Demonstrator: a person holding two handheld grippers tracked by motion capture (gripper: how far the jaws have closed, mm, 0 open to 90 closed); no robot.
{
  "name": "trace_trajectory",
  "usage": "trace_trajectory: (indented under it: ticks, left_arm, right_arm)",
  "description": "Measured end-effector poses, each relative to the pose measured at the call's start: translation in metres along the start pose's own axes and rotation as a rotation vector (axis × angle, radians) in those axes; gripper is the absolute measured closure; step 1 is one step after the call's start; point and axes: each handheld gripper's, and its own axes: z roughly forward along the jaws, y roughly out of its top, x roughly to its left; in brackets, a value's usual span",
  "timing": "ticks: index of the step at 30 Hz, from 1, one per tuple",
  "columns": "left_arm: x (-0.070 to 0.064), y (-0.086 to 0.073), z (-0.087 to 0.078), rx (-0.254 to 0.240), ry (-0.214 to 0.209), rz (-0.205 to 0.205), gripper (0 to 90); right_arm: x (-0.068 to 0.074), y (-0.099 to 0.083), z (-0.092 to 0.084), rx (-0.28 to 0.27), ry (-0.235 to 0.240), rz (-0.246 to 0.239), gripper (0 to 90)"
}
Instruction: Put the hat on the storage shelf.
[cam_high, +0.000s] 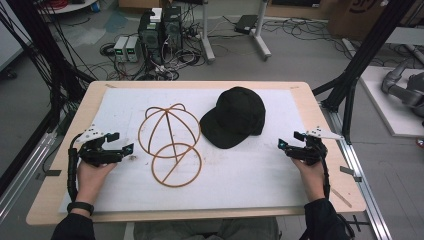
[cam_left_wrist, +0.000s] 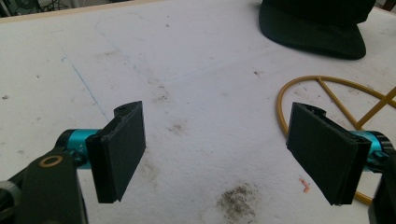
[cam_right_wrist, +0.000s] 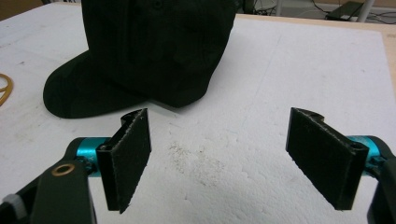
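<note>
- The surface (cam_high: 320, 200) is a pale wooden top, mostly covered by a white sheet (cam_high: 240, 175) that carries scuffs and small dark smudges.
- A black cap (cam_high: 235, 116) rests on the sheet right of centre toward the far edge, crown up, its brim pointing toward the near left. In the right gripper view the cap (cam_right_wrist: 149, 51) stands ahead and to the left of the jaws, well apart from them.
- A wire cap frame (cam_high: 170, 144) of tan-gold rod lies on the sheet just left of the cap: a domed cage of curved ribs at the far end, and a flat ring with a crossbar at the near end. The cap's brim comes close to the dome's right side; I cannot tell if they touch.
- In the left gripper view part of the frame's ring (cam_left_wrist: 327, 93) curves on the right, passing behind the right-hand jaw, with the cap's brim (cam_left_wrist: 313, 39) at the top.
- The left claw (cam_high: 120, 141) is held over the sheet's left part, near the frame's left side. Its jaws are spread wide with nothing between them, bare sheet showing in the gap.
- The right claw (cam_high: 290, 141) is held over the sheet's right part, to the near right of the cap. Its jaws are likewise spread wide and hold nothing.
- A dark band (cam_high: 80, 207) sits on the person's left wrist.
</note>
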Motion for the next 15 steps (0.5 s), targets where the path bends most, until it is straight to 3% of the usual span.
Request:
trace_trajectory:
  ticks: [15]
  left_arm:
    - [0.0,0.0001,0.0,-0.003,0.01,-0.001,19.9]
  right_arm:
    - [-0.0002,0.001,-0.0042,-0.035,-0.01,0.02,18.5]
